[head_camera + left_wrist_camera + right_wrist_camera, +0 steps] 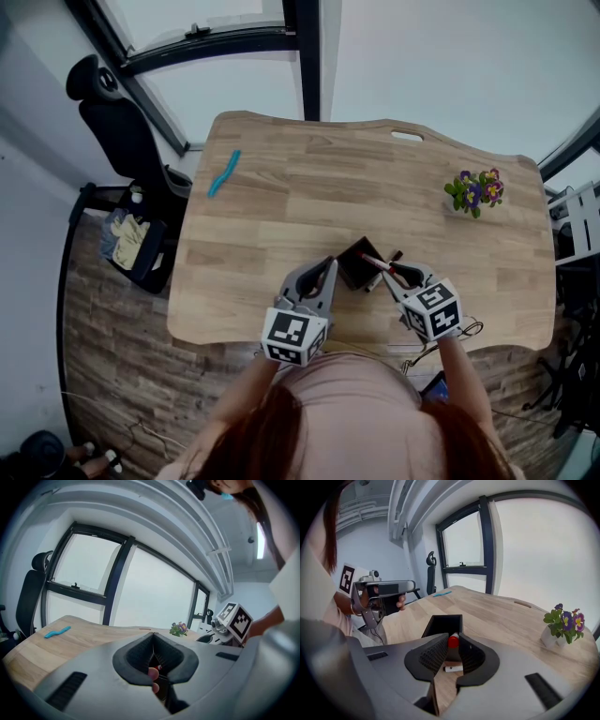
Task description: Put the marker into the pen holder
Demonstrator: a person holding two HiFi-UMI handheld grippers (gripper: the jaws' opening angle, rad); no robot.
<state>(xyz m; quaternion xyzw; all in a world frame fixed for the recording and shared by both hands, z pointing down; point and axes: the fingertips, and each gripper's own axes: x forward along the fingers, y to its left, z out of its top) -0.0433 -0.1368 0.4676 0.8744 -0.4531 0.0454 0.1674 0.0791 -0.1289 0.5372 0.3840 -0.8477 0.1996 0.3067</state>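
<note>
The black square pen holder (354, 267) (440, 625) stands open-topped near the table's front edge. My right gripper (382, 267) (453, 645) is shut on a white marker with a red cap (373, 261) (453, 641). The capped end points at the holder's rim on my side. A second white marker (453, 668) lies flat on the wood below the jaws. My left gripper (328, 264) (153, 637) hovers just left of the holder, its tips touching and nothing in them. The right gripper view shows that left gripper (405, 587) at the left.
A teal curved object (224, 172) (57, 632) lies at the table's far left. A small pot of purple flowers (476, 191) (562, 620) stands at the far right. A black office chair (117, 122) is beyond the table's left corner. Cables lie near the front right edge.
</note>
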